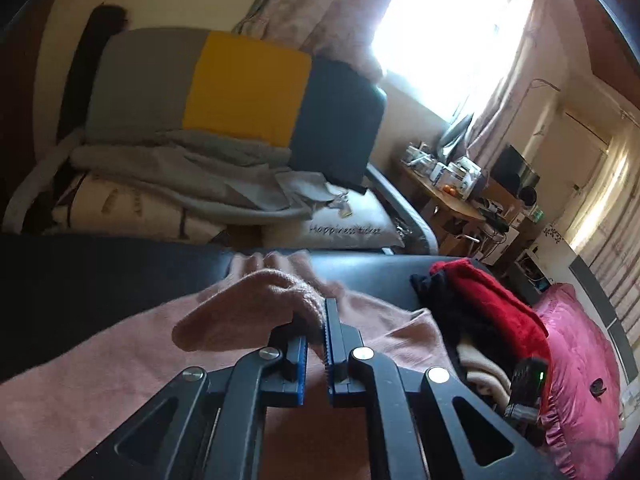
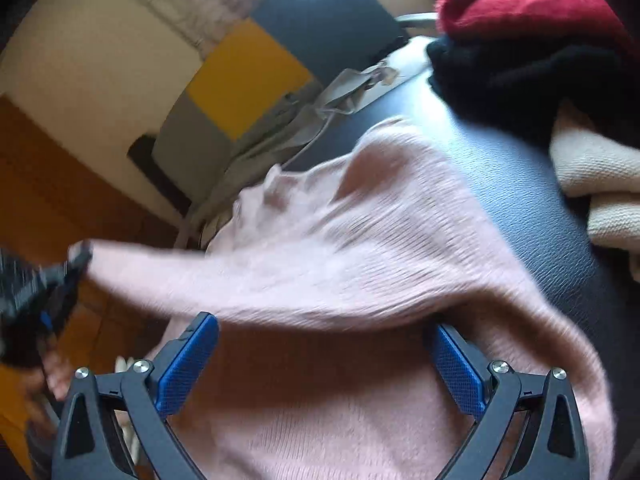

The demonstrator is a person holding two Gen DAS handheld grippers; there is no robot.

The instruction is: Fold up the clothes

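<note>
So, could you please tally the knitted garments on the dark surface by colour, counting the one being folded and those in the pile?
Pink: 1, the pink sweater, pinched by the left gripper; the open right gripper hovers over it
Red: 1, the red knit
Black: 1, the black knit
Cream: 1, the cream knit, possibly more than one piece
Total: 4

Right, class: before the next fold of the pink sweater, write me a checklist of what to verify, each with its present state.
1. Left gripper shut on the pink sweater: ok.
2. Right gripper ready to take the cloth, open: ok.
3. Sweater lying flat on the dark surface: not ok, it is bunched and lifted.
4. Stack of folded clothes apart from the sweater: ok.
5. Picture sharp enough to judge the edges: not ok, right wrist view is blurred.
</note>
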